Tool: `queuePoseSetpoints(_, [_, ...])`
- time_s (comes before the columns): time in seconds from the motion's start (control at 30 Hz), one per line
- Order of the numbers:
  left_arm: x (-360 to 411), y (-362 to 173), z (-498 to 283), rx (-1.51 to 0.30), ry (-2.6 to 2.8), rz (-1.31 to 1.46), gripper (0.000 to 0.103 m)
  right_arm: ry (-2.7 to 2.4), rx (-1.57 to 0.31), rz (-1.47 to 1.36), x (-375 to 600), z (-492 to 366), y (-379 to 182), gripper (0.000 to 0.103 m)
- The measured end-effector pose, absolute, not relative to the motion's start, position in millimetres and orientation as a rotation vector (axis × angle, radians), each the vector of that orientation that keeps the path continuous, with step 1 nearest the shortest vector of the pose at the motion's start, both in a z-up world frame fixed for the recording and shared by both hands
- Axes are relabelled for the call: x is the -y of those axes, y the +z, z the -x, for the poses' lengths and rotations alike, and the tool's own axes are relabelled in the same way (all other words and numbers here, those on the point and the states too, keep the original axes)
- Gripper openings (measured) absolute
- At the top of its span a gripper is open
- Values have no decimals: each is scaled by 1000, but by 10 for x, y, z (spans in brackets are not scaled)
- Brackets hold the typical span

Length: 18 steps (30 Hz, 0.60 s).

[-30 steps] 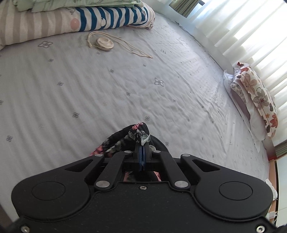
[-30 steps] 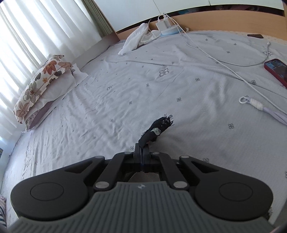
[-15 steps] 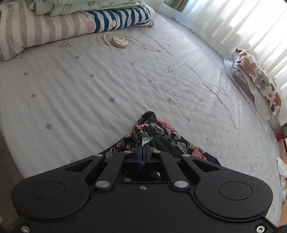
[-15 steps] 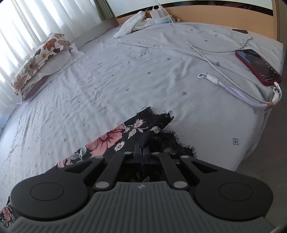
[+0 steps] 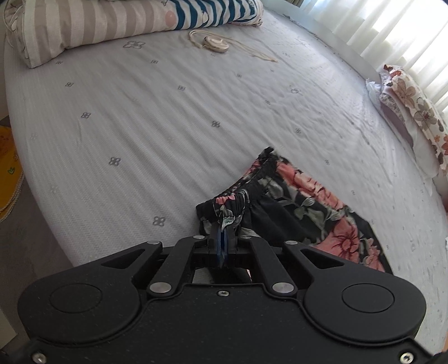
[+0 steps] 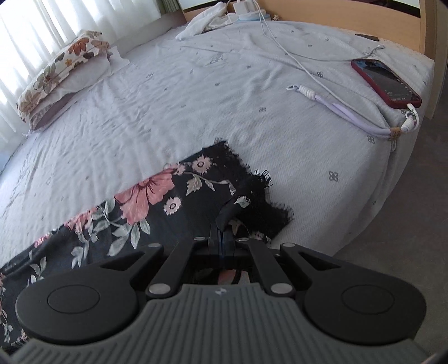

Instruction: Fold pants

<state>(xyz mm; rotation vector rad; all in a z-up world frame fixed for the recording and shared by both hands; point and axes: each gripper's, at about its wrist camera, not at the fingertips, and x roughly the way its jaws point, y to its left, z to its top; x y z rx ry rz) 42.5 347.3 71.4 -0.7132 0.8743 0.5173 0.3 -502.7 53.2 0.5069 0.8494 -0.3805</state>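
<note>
The pants (image 5: 302, 207) are black with pink flowers and lie spread on the grey bed sheet near its front edge. My left gripper (image 5: 223, 238) is shut on the gathered elastic waistband (image 5: 232, 204). In the right wrist view the pants (image 6: 145, 201) stretch away to the left. My right gripper (image 6: 222, 236) is shut on the fringed black leg hem (image 6: 257, 204). Both grippers sit low over the bed.
A striped pillow (image 5: 112, 25) and a beige corded pendant (image 5: 215, 43) lie at the far side. A floral pillow (image 5: 414, 100) lies by the curtains, also in the right wrist view (image 6: 61, 64). A red phone (image 6: 386, 81), white cable (image 6: 294, 53) and lilac strap (image 6: 344, 109) lie right.
Both grippers have pulled back and down toward the bed's front edge. The pants, first bunched at the fingers, now lie spread out flat on the sheet.
</note>
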Motion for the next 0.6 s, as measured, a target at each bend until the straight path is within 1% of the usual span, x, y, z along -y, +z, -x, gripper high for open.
queuePoseSetpoints(0.1, [-3416,612,-466,-905,546,654,6,-379,-877,-478,4990,-1,452,3])
queuePoseSetpoints(0.13, [-3401,579,-480,-913,554,634,10,-376,-883,-467,4981,1,436,4])
queuePoseSetpoints(0.17, [-3383,556,-490,-920,560,621,14,-376,-886,-457,4974,4,429,13])
queuePoseSetpoints(0.2, [-3364,541,-499,-927,566,608,16,-376,-885,-454,4971,8,432,23])
queuePoseSetpoints(0.23, [-3351,531,-506,-933,571,598,25,-374,-883,-452,4971,15,445,38])
queuePoseSetpoints(0.27, [-3339,532,-515,-937,573,592,39,-369,-882,-448,4970,22,465,53])
queuePoseSetpoints(0.33, [-3309,562,-515,-928,575,579,52,-357,-865,-434,4950,58,539,64])
queuePoseSetpoints(0.4, [-3253,641,-501,-899,570,552,54,-345,-846,-397,4890,109,641,65])
queuePoseSetpoints(0.47, [-3176,742,-487,-868,559,517,66,-330,-821,-350,4804,165,782,70])
queuePoseSetpoints(0.5, [-3130,799,-479,-849,553,498,69,-319,-808,-330,4756,197,854,71])
queuePoseSetpoints(0.57, [-3022,928,-461,-804,533,457,80,-288,-780,-298,4653,268,1005,75])
queuePoseSetpoints(0.6, [-2953,995,-456,-778,516,434,82,-275,-764,-286,4603,306,1079,76])
